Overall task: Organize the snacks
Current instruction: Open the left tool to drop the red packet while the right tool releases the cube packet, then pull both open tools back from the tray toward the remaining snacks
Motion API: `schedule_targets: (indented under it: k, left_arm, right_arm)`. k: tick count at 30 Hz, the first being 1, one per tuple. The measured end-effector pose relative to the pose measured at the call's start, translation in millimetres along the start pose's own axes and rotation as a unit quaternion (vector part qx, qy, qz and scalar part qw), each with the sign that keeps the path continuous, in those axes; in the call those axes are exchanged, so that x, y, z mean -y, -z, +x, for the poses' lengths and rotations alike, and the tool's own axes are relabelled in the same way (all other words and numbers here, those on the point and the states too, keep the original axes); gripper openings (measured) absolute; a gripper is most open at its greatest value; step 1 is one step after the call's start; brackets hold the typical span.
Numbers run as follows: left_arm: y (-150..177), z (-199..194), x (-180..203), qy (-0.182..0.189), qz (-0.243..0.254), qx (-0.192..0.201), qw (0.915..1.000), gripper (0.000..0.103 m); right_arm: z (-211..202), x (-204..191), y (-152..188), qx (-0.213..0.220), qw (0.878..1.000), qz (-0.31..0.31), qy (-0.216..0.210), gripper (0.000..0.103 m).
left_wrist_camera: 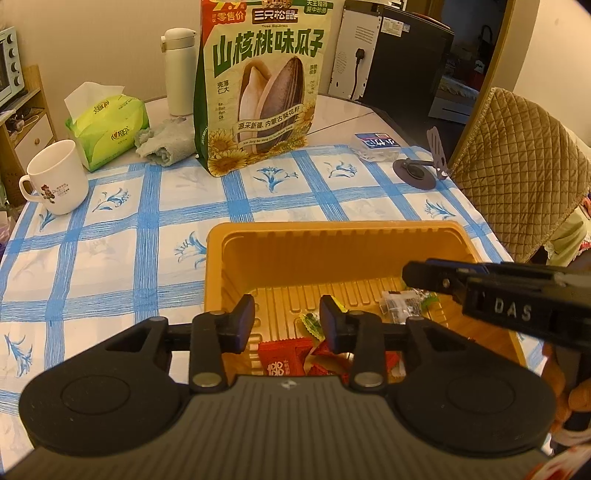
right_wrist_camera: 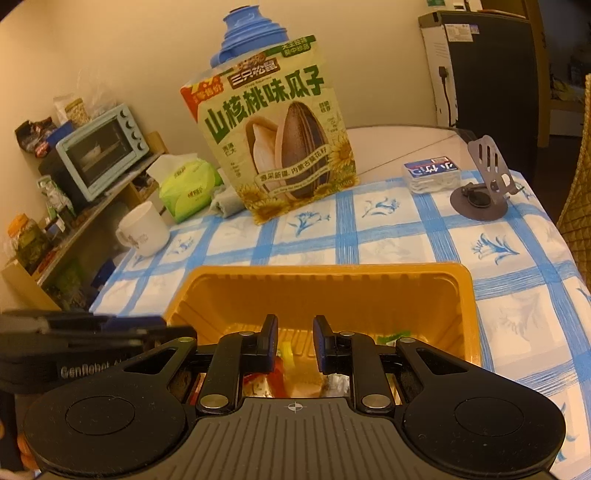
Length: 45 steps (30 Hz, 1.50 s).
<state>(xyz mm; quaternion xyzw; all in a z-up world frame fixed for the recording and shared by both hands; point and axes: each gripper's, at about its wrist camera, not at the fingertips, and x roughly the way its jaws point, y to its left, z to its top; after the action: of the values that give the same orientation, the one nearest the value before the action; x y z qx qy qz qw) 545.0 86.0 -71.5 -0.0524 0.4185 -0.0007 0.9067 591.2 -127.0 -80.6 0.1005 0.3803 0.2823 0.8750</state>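
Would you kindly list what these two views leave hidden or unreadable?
- Near end of the tray: both views, covered by each gripper's own body, so the snack count is unknown.
- Red packets: left view, partly behind the left gripper.
- Seed bag top: left view, cut by the upper edge.
- Blue bottle: right view, lower part behind the bag.
- Mug print: right view, too small.
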Motion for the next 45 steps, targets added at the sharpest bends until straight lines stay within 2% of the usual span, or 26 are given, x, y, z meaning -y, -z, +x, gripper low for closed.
schedule_targets:
  k: [1,3,4,5,7,10,12,14,18,22,29,39,45]
  left_arm:
    - [1,-2,0,0.000,0.001,0.001,1.0000,0.044]
    - [2,-7,0,0.002,0.003,0.005,1.0000,0.051]
    - [3,-9,0,0.003,0.004,0.007,1.0000,0.053]
    - [4,-12,0,0.003,0.006,0.008,0.9999,0.054]
    - [6,-17,1,0.004,0.009,0.010,0.9999,0.063]
    - [9,-27,2,0.009,0.010,0.016,0.9998,0.070]
    - [12,-35,4,0.015,0.012,0.019,0.9996,0.074]
    - [15,-43,6,0.016,0.012,0.023,0.9995,0.080]
    - [22,-61,11,0.021,0.011,0.031,0.9993,0.082]
    - [29,-80,16,0.021,0.008,0.039,0.9990,0.086]
    - [45,-119,24,0.017,-0.004,0.053,0.9984,0.087]
    - [91,-178,38,0.012,-0.019,0.066,0.9975,0.087]
    - [123,-209,45,-0.001,-0.031,0.066,0.9974,0.087]
  right_arm:
    - [-1,1,0,0.000,1.000,0.002,0.002,0.027]
    - [-5,2,0,0.006,1.000,0.006,0.005,0.057]
    - [-8,3,1,0.013,1.000,0.009,0.007,0.063]
    - [-11,3,2,0.017,1.000,0.010,0.007,0.067]
    - [-16,5,3,0.013,1.000,0.013,0.008,0.068]
    - [-27,8,5,0.012,1.000,0.018,0.012,0.074]
    - [-37,11,7,0.016,1.000,0.021,0.014,0.084]
    - [-46,13,9,0.020,0.999,0.023,0.019,0.088]
    - [-67,15,13,0.022,0.999,0.025,0.020,0.092]
    - [-89,17,21,0.026,0.999,0.026,0.026,0.094]
    - [-128,13,39,0.035,0.999,0.016,0.039,0.094]
    - [-181,-2,72,0.032,0.999,-0.004,0.021,0.094]
    - [-206,-10,97,0.017,1.000,-0.018,0.003,0.094]
